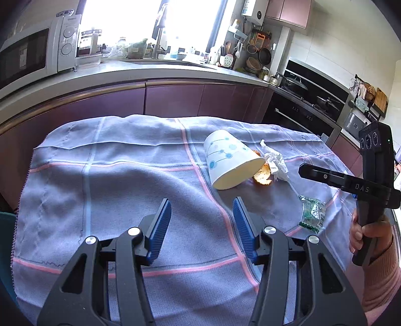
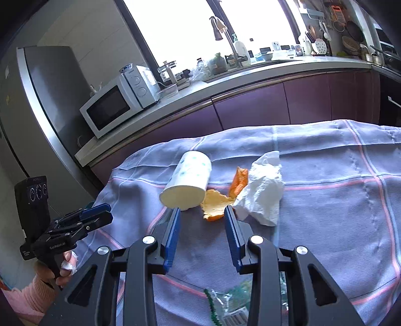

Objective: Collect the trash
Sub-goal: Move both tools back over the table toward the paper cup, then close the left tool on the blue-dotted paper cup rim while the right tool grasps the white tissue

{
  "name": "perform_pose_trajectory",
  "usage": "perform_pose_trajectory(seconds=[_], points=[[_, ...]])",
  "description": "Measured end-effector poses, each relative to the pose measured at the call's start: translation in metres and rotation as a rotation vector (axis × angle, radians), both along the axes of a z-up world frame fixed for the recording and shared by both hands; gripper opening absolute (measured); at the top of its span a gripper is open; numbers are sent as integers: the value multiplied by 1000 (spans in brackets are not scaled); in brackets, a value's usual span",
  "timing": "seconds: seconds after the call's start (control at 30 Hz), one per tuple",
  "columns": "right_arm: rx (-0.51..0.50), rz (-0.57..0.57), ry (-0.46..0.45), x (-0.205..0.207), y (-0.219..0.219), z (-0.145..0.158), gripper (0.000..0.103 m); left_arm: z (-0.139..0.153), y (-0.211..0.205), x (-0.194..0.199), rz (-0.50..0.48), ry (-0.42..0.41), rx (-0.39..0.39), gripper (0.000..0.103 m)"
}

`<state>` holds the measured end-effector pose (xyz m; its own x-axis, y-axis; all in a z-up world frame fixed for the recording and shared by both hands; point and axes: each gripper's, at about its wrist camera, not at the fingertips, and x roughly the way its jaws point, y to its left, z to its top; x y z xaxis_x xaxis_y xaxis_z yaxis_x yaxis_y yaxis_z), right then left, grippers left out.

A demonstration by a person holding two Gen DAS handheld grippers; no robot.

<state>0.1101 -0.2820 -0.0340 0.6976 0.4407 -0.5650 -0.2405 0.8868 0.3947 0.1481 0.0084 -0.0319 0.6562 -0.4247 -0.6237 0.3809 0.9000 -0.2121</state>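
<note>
This is a home kitchen. A long worktop (image 1: 150,72) over purple cabinet fronts (image 1: 173,100) carries a white microwave (image 1: 32,55) and a sink tap (image 2: 220,32) below a bright window (image 1: 120,22). A built-in oven (image 1: 303,115), hanging pans (image 1: 264,56) and a grey fridge (image 2: 45,100) complete it.

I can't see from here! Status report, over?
Left gripper and right gripper open, empty. Tipped paper cup, orange peel, tissue, green wrapper uncollected. Nothing blocking.
</note>
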Motion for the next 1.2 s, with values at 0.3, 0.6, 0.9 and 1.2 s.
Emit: perform_pose_trajectory(seconds=[0.3, 0.6, 0.9, 1.2], points=[[18, -55, 35, 22, -26, -11, 35, -5, -37, 31, -29, 24, 43, 50], [34, -64, 65, 43, -35, -21, 39, -13, -61, 54, -33, 46, 89, 43], [28, -61, 93, 60, -34, -28, 44, -19, -70, 71, -33, 72, 97, 35], [37, -62, 126, 65, -38, -37, 34, -23, -78, 78, -55, 82, 93, 14]])
